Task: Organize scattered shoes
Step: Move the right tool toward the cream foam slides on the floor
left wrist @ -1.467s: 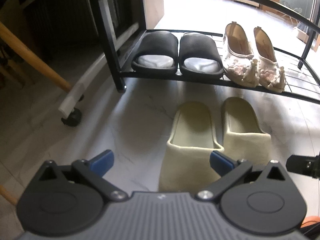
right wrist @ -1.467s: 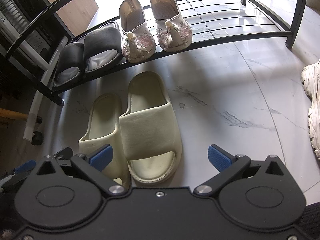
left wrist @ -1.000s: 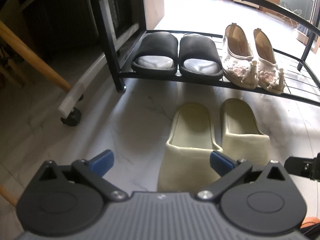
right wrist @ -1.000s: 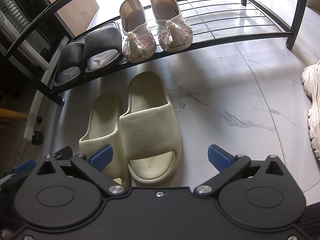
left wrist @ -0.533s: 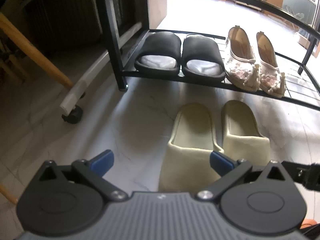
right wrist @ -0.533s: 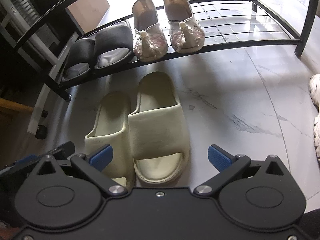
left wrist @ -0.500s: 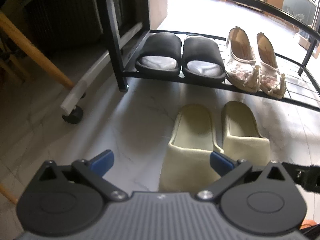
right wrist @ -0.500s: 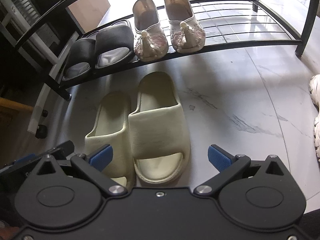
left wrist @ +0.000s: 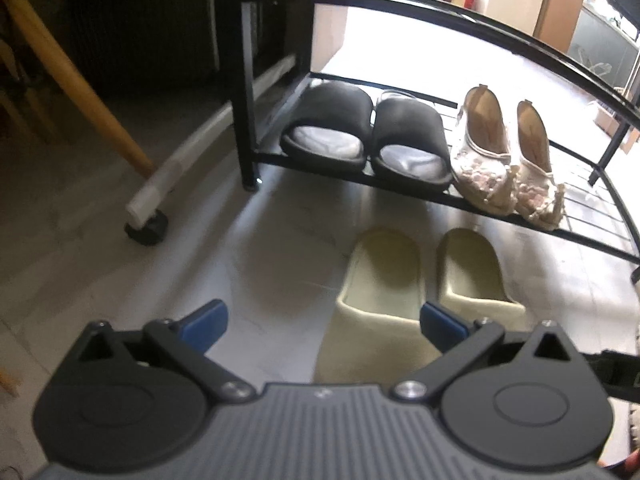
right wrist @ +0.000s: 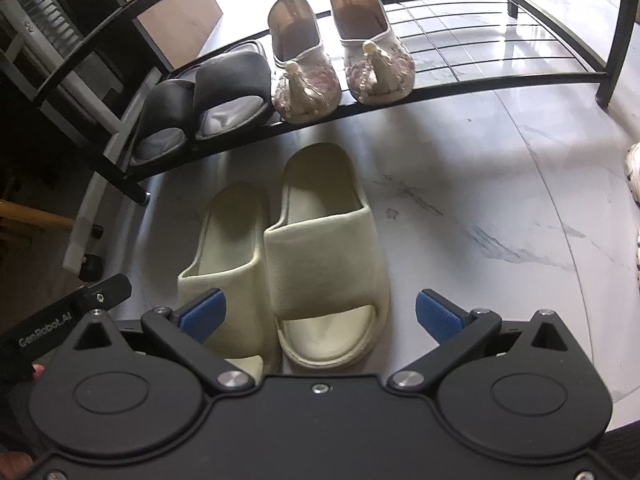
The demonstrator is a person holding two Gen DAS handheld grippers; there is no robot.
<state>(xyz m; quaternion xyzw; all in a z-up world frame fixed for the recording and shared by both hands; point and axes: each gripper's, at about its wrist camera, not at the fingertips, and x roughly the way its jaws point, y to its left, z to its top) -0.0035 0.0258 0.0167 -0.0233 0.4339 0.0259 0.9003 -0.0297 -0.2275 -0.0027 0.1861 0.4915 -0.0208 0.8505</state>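
Blue-padded jaws of both grippers spread wide, empty.

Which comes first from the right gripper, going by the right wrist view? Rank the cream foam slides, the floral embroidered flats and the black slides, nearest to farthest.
1. Cream foam slides: on the floor, just ahead of the right gripper.
2. and 3. Floral embroidered flats, shelf centre, and black slides, shelf's left end: too close to call.

The left gripper (left wrist: pixel 323 322) is matte black with a ribbed grey plastic body, round pivot housings, silver screws and blue ridged pads (left wrist: pixel 204 320). The right gripper (right wrist: pixel 319 309) is all black, with the same blue pads (right wrist: pixel 434 312). White lettering "GenRobot.AI" marks a black bar (right wrist: pixel 76 312) beside it.
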